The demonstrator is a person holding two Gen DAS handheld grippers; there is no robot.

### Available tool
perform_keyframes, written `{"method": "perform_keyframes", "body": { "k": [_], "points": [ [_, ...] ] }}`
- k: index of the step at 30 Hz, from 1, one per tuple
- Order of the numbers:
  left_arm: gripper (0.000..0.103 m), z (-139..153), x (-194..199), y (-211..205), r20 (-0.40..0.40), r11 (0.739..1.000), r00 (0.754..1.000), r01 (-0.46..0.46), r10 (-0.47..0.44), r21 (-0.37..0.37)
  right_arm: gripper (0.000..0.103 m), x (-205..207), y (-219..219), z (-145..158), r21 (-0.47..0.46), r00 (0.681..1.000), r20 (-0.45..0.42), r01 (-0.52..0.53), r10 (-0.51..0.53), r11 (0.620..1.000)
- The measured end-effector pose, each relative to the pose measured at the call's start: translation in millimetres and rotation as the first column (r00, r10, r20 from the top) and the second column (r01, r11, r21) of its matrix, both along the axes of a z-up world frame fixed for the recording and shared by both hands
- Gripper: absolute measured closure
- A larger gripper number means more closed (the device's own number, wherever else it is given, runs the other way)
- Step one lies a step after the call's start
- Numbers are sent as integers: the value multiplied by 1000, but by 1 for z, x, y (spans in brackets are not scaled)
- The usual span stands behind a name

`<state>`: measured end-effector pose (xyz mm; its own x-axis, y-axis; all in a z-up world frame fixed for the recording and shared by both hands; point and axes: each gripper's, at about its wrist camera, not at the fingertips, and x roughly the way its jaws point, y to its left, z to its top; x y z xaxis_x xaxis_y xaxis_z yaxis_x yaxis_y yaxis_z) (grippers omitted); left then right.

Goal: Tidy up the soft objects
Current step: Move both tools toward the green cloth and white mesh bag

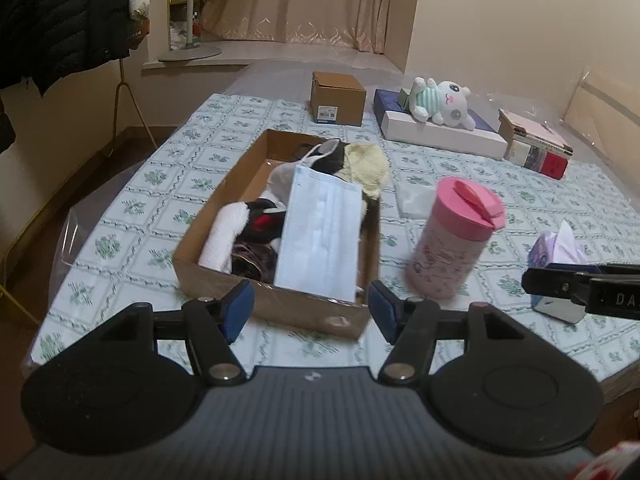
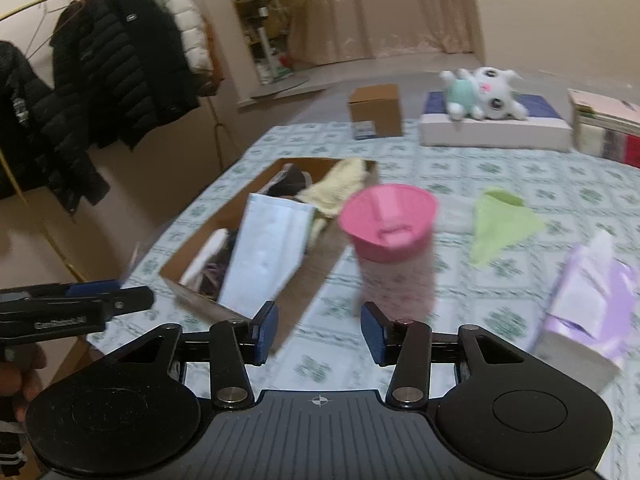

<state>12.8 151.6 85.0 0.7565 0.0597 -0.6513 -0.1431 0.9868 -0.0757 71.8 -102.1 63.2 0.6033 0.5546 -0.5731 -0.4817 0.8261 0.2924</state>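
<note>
An open cardboard box point(image 1: 192, 268) point(image 2: 192, 296) sits on the patterned table and holds soft items: a light blue face mask point(image 1: 320, 236) point(image 2: 268, 252) lying on top, a white cloth roll point(image 1: 224, 232), dark fabrics and a cream fluffy cloth point(image 1: 368, 168) point(image 2: 340, 188). A green cloth point(image 2: 504, 224) lies on the table to the right. My left gripper point(image 1: 312, 312) is open and empty just before the box's near edge. My right gripper point(image 2: 320, 332) is open and empty, near the box's right front corner.
A pink-lidded canister point(image 1: 456, 236) point(image 2: 392, 248) stands right of the box. A purple tissue pack point(image 1: 560, 252) point(image 2: 588, 304) is at right. At the back are a small carton point(image 1: 338, 98), a plush toy point(image 1: 444, 102) on a flat box, and books point(image 1: 536, 144).
</note>
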Motion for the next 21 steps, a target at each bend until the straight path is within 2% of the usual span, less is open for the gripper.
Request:
{"method": "perform_keyframes", "body": {
  "k": [7, 13, 21],
  "points": [
    [40, -9, -10, -30, -7, 999, 999, 38, -38, 26, 49, -11, -47, -6, -7, 996, -7, 89, -90, 996],
    [36, -13, -14, -48, 13, 996, 996, 84, -84, -1, 44, -21, -82, -10, -19, 985, 11, 175, -175, 984],
    [36, -15, -7, -62, 14, 991, 991, 131, -131, -13, 40, -25, -117, -17, -15, 969, -4, 246, -246, 969]
  ]
}}
